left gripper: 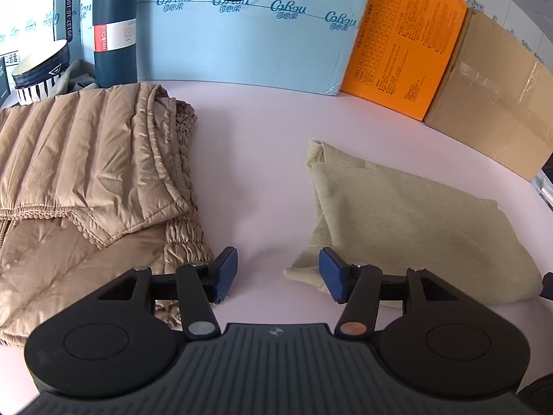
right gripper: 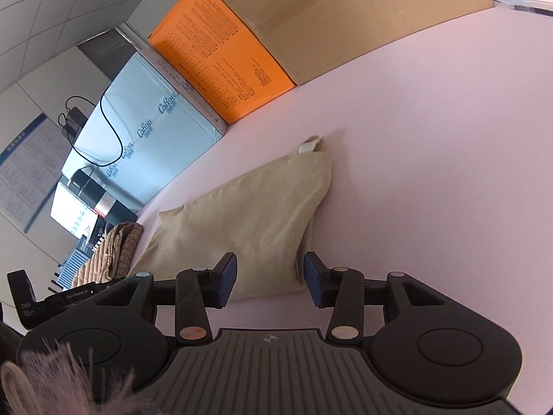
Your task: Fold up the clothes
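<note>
Two garments lie on the pink tabletop [left gripper: 255, 173]: a tan quilted jacket [left gripper: 86, 180] folded at the left, and a beige knit garment [left gripper: 408, 228] folded into a compact shape at centre, though its far layers are hard to read. Left gripper [left gripper: 278, 275] and right gripper [right gripper: 270, 278] both have jaws apart, holding nothing. Folding looks essentially finished.

Bright even daylight, soft shadows, sharp focus, strong fisheye edge distortion

Tan quilted jacket [left gripper: 86, 180], beige cloth [left gripper: 408, 228], pink table [left gripper: 249, 159], orange box [left gripper: 404, 45].
</note>
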The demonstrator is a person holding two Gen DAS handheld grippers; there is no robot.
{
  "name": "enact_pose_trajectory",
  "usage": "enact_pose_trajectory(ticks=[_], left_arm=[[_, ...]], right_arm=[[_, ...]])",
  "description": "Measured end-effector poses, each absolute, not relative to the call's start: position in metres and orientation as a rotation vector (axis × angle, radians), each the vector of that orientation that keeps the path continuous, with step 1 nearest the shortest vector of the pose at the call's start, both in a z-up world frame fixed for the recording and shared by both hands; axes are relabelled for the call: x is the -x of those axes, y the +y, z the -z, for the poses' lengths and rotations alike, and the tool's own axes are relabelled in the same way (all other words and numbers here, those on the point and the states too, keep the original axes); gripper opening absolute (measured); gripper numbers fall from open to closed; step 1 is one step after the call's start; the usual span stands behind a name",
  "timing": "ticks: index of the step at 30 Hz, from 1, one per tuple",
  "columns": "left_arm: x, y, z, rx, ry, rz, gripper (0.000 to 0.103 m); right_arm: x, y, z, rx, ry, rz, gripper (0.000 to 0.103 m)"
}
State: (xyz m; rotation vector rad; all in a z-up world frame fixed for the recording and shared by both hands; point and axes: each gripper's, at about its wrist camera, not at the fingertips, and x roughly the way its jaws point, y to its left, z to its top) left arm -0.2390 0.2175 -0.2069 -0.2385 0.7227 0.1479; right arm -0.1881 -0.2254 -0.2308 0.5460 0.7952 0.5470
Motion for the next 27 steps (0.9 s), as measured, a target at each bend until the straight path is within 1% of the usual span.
enact_pose_trajectory(ticks=[3,6,7,8,15,16,17,19,20,22,27], left_arm=[[0.241,0.212,0.201,0.223,0.674,-0.119,0.05],[0.245,0.209,0.192,0.204,0.617,-0.127,0.056],[0.247,0.21,0.19,0.211,0.604,-0.123,0.059],[0.247,0.211,0.189,0.223,0.603,-0.11,0.062],[0.234,0.195,0.204,0.174,0.709,-0.017,0.061],[0.232,0.191,0.208,0.144,0.73,-0.029,0.054],[0.229,0.188,0.212,0.12,0.755,-0.034,0.032],[0.226,0.183,0.215,0.089,0.767,-0.036,0.025],[0.225,0.181,0.213,0.078,0.775,-0.029,0.019],[0.223,0.177,0.21,0.057,0.792,-0.015,0.015],[0.226,0.187,0.19,0.14,0.781,-0.021,0.016]], right_arm=[[0.19,-0.223,0.23,-0.526,0.79,-0.521,0.04],[0.19,-0.225,0.23,-0.524,0.782,-0.509,0.04],[0.191,-0.226,0.23,-0.523,0.778,-0.506,0.04],[0.192,-0.226,0.23,-0.521,0.776,-0.504,0.04],[0.193,-0.22,0.234,-0.509,0.78,-0.513,0.04],[0.192,-0.219,0.235,-0.514,0.783,-0.51,0.04],[0.19,-0.218,0.236,-0.517,0.79,-0.506,0.04],[0.185,-0.214,0.236,-0.49,0.807,-0.477,0.025],[0.183,-0.213,0.235,-0.477,0.812,-0.47,0.013],[0.179,-0.212,0.23,-0.451,0.815,-0.469,0.01],[0.179,-0.22,0.193,-0.388,0.758,-0.5,0.006]])
